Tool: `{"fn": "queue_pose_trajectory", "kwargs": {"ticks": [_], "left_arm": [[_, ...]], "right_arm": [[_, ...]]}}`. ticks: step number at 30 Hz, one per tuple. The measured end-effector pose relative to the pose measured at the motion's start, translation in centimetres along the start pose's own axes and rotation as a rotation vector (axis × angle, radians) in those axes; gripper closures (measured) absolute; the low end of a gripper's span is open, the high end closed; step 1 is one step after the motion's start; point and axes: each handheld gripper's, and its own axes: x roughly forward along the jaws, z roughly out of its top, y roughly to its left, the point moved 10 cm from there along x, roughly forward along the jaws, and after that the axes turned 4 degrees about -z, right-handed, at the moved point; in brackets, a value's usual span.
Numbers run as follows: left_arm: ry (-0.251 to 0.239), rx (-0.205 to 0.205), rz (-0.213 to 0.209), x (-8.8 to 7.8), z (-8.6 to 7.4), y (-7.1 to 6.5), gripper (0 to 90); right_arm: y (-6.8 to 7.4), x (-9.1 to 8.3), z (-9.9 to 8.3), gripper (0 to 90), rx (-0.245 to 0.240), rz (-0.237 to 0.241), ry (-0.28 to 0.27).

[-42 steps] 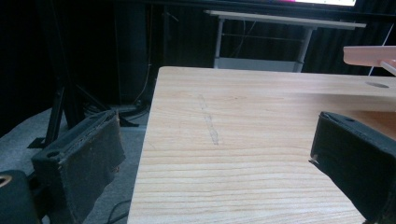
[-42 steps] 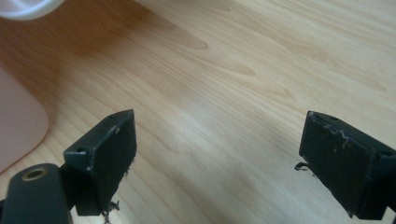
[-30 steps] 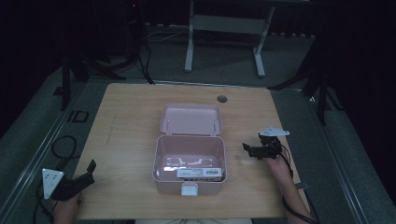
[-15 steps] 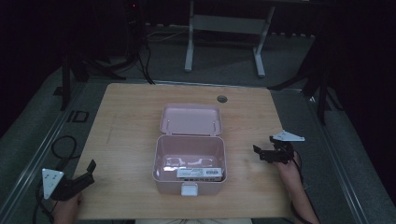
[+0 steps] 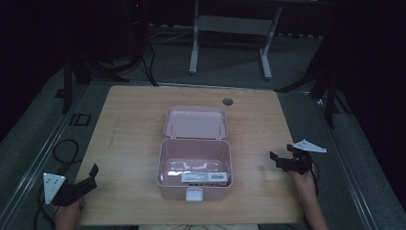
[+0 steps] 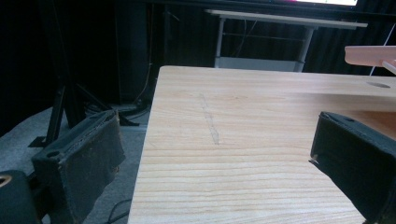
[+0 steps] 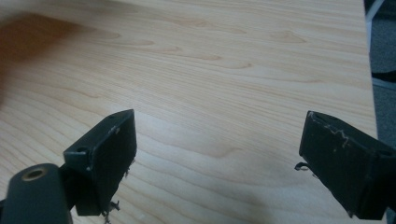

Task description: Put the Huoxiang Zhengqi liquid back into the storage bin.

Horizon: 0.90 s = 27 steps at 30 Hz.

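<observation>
The pink box [image 5: 194,165] sits open at the centre of the surface [image 5: 129,129]; its contents are dim and indistinct. The left hand-held gripper [image 5: 91,173] and right hand-held gripper [image 5: 281,159] rest well apart from it, jaws spread, empty.

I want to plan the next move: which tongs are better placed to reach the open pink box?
Probably the right tongs: they are open, over the table, pointing at the pink box. The left tongs sit at the table's near left corner, farther away.
</observation>
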Motion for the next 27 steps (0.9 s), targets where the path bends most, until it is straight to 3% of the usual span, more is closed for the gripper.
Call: {"fn": "queue_pose_trajectory", "kwargs": {"ticks": [4,6,15,20,27], "left_arm": [[0.001,0.003,-0.001,0.0,0.0,0.0,2.6],[0.0,0.003,-0.002,0.0,0.0,0.0,2.6],[-0.002,0.002,-0.006,0.0,0.0,-0.1,2.6],[-0.003,-0.001,-0.003,0.0,0.0,0.0,2.6],[-0.004,-0.001,-0.004,-0.1,0.0,0.0,2.6]], "right_arm": [[-0.1,-0.6,0.2,10.8,0.04,0.026,-0.032],[-0.4,-0.8,0.3,10.8,0.05,0.016,-0.047],[-2.0,-0.6,-0.3,10.9,0.075,-0.049,-0.035],[-2.5,-0.9,-0.4,10.9,0.106,-0.041,-0.05],[-2.9,-0.6,-1.0,10.9,0.103,-0.05,-0.021]]}}
